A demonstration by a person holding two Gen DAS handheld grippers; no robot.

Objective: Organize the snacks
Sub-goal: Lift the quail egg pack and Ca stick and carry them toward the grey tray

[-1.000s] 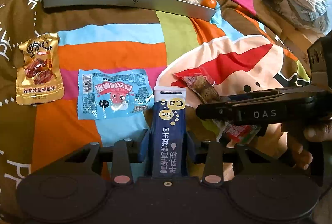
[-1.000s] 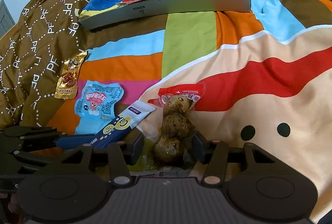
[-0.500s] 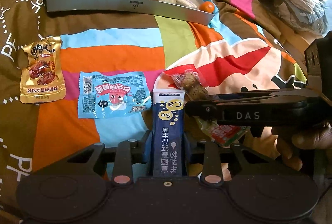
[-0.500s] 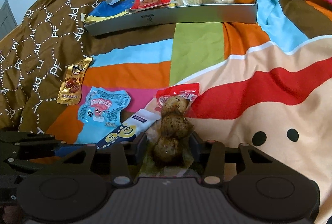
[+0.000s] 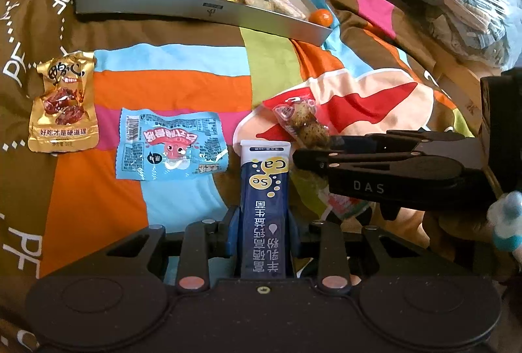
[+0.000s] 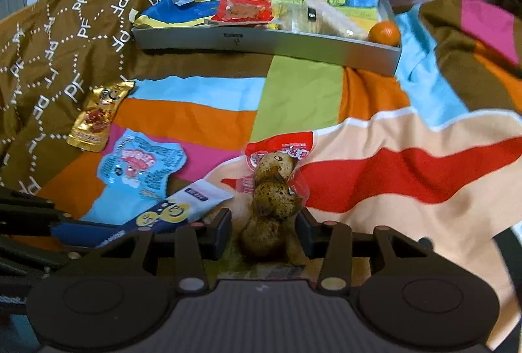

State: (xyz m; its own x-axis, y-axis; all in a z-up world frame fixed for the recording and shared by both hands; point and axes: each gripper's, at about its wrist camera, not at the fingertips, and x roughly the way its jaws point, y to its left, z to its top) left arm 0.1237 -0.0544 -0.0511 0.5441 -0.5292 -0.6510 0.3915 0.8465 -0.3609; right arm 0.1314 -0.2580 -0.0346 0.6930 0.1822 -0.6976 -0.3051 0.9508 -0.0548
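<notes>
A navy stick sachet (image 5: 264,189) marked Ca and Se lies lengthwise between the fingers of my left gripper (image 5: 263,222), which is shut on its lower half. Its white end (image 6: 195,196) also shows in the right wrist view. Just to its right, a clear pack of speckled eggs (image 6: 272,189) with a red top sits in my right gripper (image 6: 264,229), whose pads press on its lower end. In the left wrist view that right gripper (image 5: 313,157) reaches in from the right over the egg pack (image 5: 301,124).
A grey tray (image 5: 195,5) at the back holds several snacks and a small orange (image 5: 320,17). A gold date pack (image 5: 63,111) and a light blue packet (image 5: 171,147) lie on the striped bedspread to the left. A person's hand holds the right gripper.
Both pairs of jaws have narrowed: the left onto the sachet, the right onto the egg pack. The right gripper has rolled a little, and the egg pack's red top now stands more upright.
</notes>
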